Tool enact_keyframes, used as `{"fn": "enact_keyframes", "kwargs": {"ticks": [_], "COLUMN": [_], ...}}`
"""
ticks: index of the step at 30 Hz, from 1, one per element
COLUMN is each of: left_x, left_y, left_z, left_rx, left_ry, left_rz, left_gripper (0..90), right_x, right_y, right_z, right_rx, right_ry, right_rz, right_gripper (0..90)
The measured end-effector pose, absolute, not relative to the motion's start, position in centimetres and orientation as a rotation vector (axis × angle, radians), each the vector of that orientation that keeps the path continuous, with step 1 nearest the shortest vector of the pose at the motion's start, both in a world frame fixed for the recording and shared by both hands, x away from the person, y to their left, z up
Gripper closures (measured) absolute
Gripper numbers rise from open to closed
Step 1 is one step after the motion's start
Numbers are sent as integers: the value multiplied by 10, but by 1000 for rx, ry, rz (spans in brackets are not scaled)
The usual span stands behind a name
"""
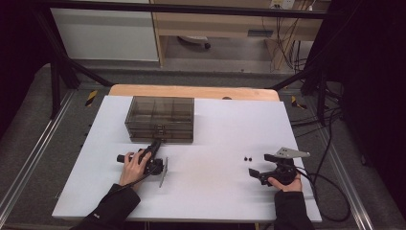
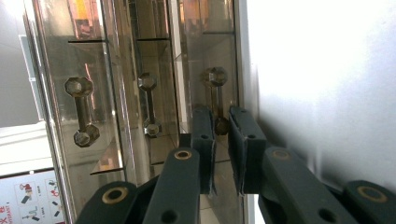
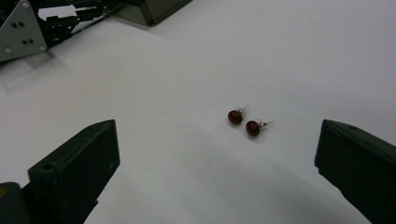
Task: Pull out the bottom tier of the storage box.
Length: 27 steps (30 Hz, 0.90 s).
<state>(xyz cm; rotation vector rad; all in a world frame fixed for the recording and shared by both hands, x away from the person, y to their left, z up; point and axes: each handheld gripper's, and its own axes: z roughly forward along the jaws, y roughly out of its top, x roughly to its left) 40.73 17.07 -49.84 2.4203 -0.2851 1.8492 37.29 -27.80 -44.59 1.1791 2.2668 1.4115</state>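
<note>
From above, the left gripper (image 1: 154, 146) sits at the front of the smoky drawer box (image 1: 160, 119), the right gripper (image 1: 253, 173) just short of two earrings (image 1: 247, 157). The left gripper view has its jaws clamped on the lowest drawer's handle (image 2: 217, 100). In the right gripper view the jaws stand wide apart, the red earrings (image 3: 243, 122) lying on the white table (image 3: 187, 70) ahead.

You wear black sleeves (image 1: 112, 208); your left gripper (image 2: 222, 154) has black jaws with brass-ringed rivets, your right gripper (image 1: 258, 173) a grey three-cornered plate.
</note>
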Motion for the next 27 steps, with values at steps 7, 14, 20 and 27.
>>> {"fn": "enact_keyframes", "kwargs": {"ticks": [7,14,20,27], "left_x": [406,405,409,412], "left_y": [171,171,172,172], "left_z": [-498,-494,-493,-492], "left_rx": [2416,2388,2398,2412], "left_ry": [-269,-248,-230,-212], "left_rz": [1837,1821,1798,1801], "left_gripper": [773,686,639,614], "right_x": [373,373,373,373], "right_y": [-278,-278,-278,-278], "right_z": [-446,-446,-446,-446], "right_rx": [1180,1179,1178,1180], "right_ry": [2267,2266,2266,2267], "right_rz": [1411,1412,1412,1413], "right_gripper": [6,6,6,6]}}
